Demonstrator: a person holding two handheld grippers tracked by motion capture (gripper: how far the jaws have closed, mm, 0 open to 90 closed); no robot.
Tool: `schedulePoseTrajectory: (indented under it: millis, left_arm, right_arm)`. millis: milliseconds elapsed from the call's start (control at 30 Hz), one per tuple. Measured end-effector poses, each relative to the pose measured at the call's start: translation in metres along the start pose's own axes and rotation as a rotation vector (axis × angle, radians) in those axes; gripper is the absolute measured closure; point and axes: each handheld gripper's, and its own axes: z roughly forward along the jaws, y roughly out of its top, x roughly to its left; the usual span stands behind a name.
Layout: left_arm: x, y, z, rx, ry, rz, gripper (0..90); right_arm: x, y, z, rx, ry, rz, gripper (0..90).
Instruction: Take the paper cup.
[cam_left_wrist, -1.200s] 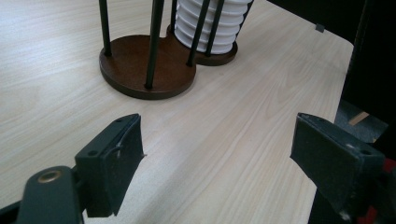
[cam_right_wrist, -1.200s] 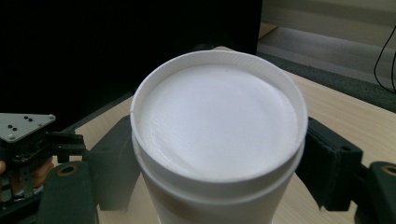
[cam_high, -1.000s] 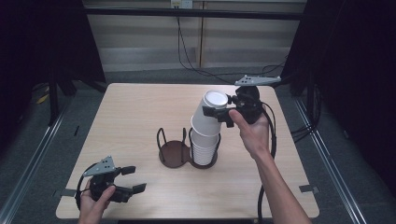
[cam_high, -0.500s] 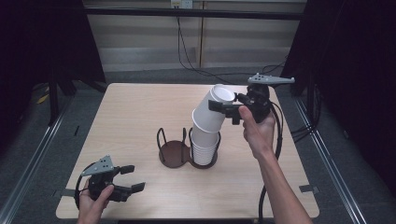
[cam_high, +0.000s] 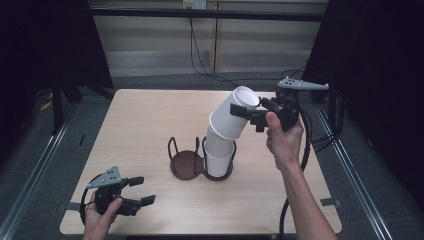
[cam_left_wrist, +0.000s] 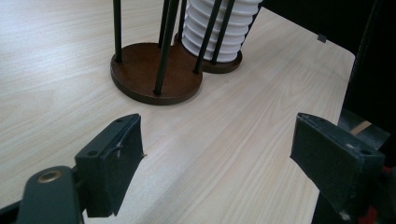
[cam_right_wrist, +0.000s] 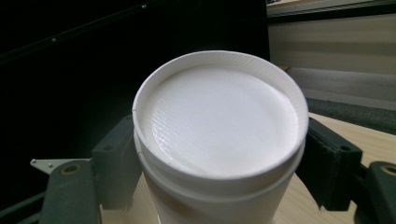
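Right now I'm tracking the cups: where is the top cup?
In the high view, the top cup is right of table centre, tilted above the cup stack in the holder, between the right gripper's fingers.

We see a white paper cup (cam_high: 235, 117), upside down and tilted right, base (cam_right_wrist: 222, 114) up, lifted off the top of a stack of white upside-down paper cups (cam_high: 219, 157). That stack sits upright in the right ring of a dark two-ring wire holder (cam_high: 186, 162) mid-table.
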Motion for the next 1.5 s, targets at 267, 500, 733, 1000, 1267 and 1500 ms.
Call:
schedulePoseTrajectory:
  millis: [267, 500, 733, 1000, 1267, 1500]
  left_arm:
    - [-0.003, 0.0, 0.002, 0.009, -0.003, 0.011, 16.7]
    - [-0.008, 0.0, 0.005, 0.013, -0.01, 0.02, 16.7]
    - [-0.021, 0.007, 0.005, -0.013, -0.019, 0.082, 16.8]
    - [-0.022, 0.011, 0.013, -0.005, -0.018, 0.058, 16.8]
    - [-0.024, 0.031, 0.018, -0.028, -0.023, 0.071, 16.8]
    - [-0.029, 0.039, 0.032, -0.016, -0.048, 0.074, 17.2]
  right_arm:
    - [0.002, 0.002, -0.013, -0.005, -0.019, -0.015, 24.2]
    - [0.002, -0.001, -0.033, -0.013, -0.039, -0.031, 24.4]
    - [0.007, -0.009, -0.041, -0.001, -0.046, -0.05, 24.4]
    - [0.013, -0.013, -0.049, 0.01, -0.068, -0.07, 24.5]
    - [0.013, -0.024, -0.059, 0.032, -0.079, -0.062, 24.5]
    - [0.013, -0.04, -0.058, 0.053, -0.06, -0.054, 24.5]
